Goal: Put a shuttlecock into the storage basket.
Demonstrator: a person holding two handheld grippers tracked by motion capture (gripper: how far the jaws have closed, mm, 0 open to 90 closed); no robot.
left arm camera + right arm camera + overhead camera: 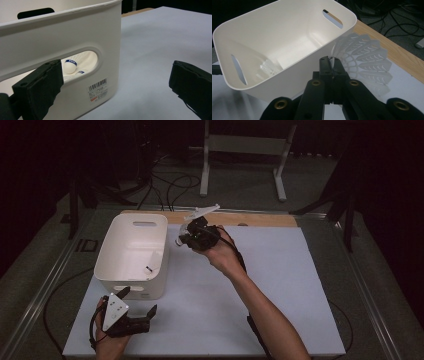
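Here the right gripper fingers pinch a shuttlecock.

table: white sheet over it, wood edge at far side | white bin: left part of sheet, small item inside | left hand-held gripper: just beside bin's near wall, jaws apart | right hand-held gripper: raised beside bin's far right corner, small white object at tip

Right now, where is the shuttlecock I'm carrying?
The shuttlecock is pinched in the right gripper, raised just outside the white bin's right wall, near its far corner.
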